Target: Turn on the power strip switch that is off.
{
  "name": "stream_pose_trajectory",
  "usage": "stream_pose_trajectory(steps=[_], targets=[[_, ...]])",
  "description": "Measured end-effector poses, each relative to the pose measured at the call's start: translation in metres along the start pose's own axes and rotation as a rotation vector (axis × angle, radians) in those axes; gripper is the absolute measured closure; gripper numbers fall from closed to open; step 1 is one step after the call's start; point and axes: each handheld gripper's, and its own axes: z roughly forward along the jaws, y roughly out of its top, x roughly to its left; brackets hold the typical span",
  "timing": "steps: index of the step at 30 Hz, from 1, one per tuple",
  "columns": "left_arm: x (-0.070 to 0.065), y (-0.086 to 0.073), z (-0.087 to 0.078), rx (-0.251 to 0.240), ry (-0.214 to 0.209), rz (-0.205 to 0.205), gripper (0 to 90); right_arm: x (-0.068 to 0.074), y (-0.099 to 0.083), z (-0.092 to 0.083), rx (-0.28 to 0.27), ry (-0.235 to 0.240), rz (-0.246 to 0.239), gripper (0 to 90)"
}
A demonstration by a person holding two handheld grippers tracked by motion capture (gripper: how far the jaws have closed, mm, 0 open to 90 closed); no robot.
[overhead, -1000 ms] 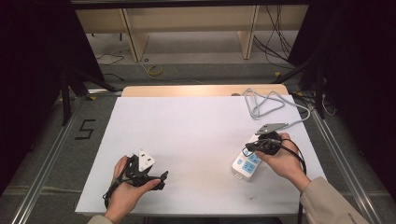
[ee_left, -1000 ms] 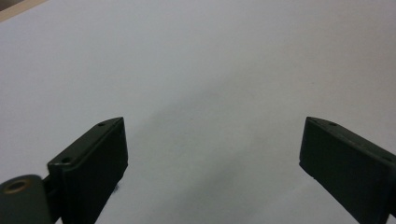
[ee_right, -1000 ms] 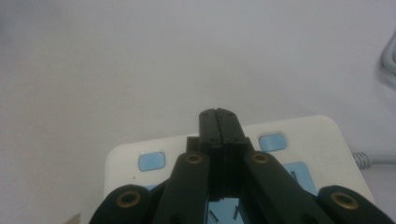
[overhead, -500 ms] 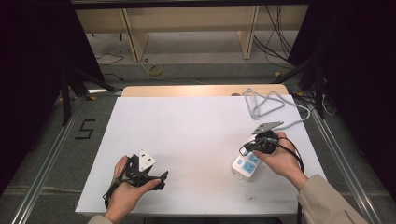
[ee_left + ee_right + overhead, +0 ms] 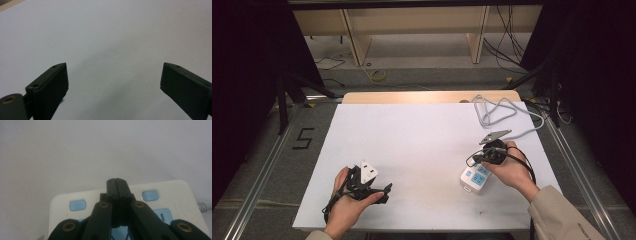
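Right gripper [image 5: 116, 181] hangs over the power strip [image 5: 160, 205] with its jaws pressed together and nothing between them.

Seen along those jaws, the closed tips sit above the white strip's face between two pale-blue buttons, one at about 9 o'clock [image 5: 77, 205] and one at about 3 o'clock [image 5: 150, 195]; whether the tips touch the plastic I cannot tell. Shut jaws make a single narrow point, which to my eye suits pressing a switch, not grasping. In the high view the strip [image 5: 475, 178] lies just at 7 o'clock of the right gripper [image 5: 489, 154], its grey cord [image 5: 499, 107] looping away toward 12 o'clock. Well apart, at 9 o'clock across the white table [image 5: 422, 135], the left gripper [image 5: 384, 192] rests in its hand with jaws spread wide and empty, probably waiting.
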Motion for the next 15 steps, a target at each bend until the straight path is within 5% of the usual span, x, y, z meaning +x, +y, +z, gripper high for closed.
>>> stream_pose_trajectory(steps=[15], targets=[[-0.0001,-0.0001,0.0002,-0.001,0.001,0.001,7.6,-0.0015,0.0019,0.0038,0.027,-0.003,0.014,90.0]])
